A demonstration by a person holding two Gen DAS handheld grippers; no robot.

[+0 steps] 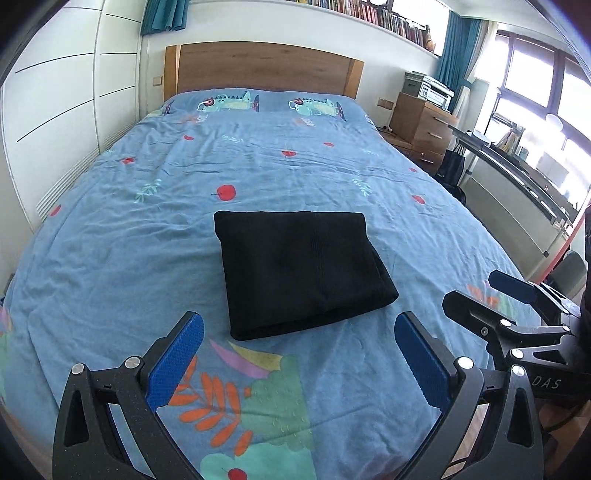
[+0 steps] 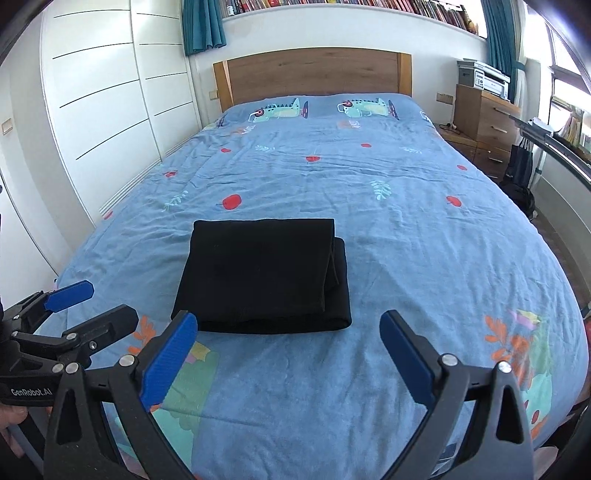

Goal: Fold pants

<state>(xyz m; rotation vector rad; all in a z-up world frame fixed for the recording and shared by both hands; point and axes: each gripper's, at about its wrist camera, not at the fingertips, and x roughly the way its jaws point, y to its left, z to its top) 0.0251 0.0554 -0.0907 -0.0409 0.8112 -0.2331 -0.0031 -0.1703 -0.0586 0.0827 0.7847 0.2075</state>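
I see the black pants (image 1: 301, 271) folded into a compact rectangular stack, lying flat on the blue patterned bedspread (image 1: 258, 173), toward the foot half of the bed and well short of the wooden headboard (image 1: 262, 66). From my right wrist view the pants (image 2: 258, 275) show their layers stepped along the right edge, the top fold sitting a little inside the layer beneath it. My left gripper (image 1: 299, 354) hovers just short of the pants' near edge with its blue-padded fingers spread wide and nothing between them; neither finger touches the cloth. My right gripper (image 2: 288, 354) sits likewise just on the near side of the pants, fingers wide apart and empty, over a printed patch of orange leaves and green on the bedspread. Each gripper shows in the other's camera: the right gripper (image 1: 491, 291) appears to the right of the pants in the left view, the left gripper (image 2: 92, 302) to the left of the pants in the right view, both with fingers parted. Beyond the pants, two dinosaur-print pillows (image 1: 229, 101) lie against the headboard. Left of the bed stands a white wardrobe (image 2: 103, 92); right of the headboard stands a wooden drawer unit (image 2: 484, 122) with a printer (image 2: 484, 79) on top. A shelf of books (image 2: 351, 5) runs above the headboard, with teal curtains (image 2: 205, 24) hanging beside it.
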